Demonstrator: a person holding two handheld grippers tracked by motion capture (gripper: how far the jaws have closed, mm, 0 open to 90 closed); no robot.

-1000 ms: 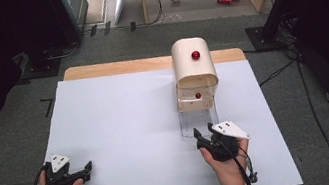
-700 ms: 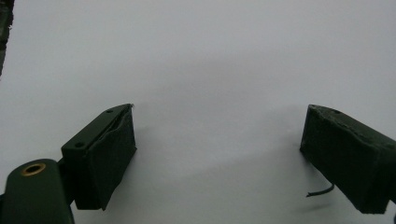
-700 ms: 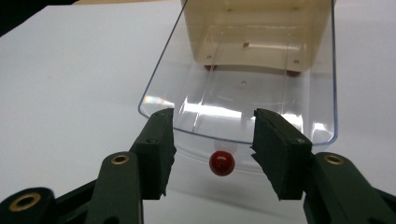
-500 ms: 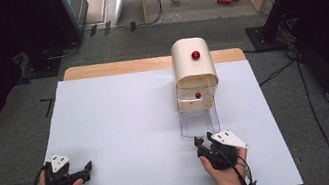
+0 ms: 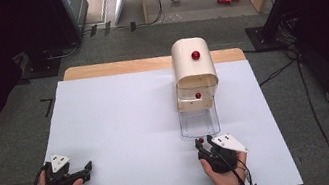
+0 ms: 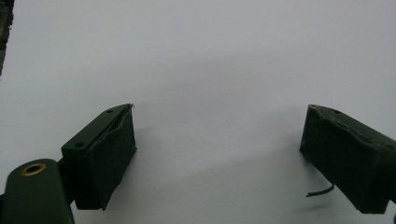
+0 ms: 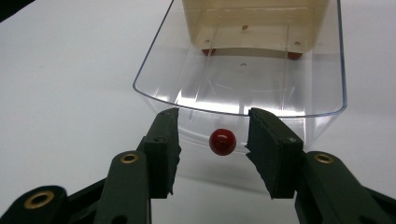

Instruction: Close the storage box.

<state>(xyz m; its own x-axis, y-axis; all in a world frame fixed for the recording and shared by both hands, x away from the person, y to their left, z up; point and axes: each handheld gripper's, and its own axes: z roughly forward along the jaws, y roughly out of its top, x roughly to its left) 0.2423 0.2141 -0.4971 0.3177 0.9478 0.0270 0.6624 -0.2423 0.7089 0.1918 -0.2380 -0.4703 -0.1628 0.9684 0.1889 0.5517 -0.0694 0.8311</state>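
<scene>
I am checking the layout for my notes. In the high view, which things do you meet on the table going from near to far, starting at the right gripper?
right gripper → red knob on the front of the clear drawer → cream cabinet → wooden table edge

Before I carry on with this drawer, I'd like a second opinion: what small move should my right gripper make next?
Probably ease the right gripper back toward you a little more. Its jaws sit either side of the red knob on the clear drawer, which is already drawn out of the cream cabinet. The jaws aren't touching the knob, so close first.
</scene>
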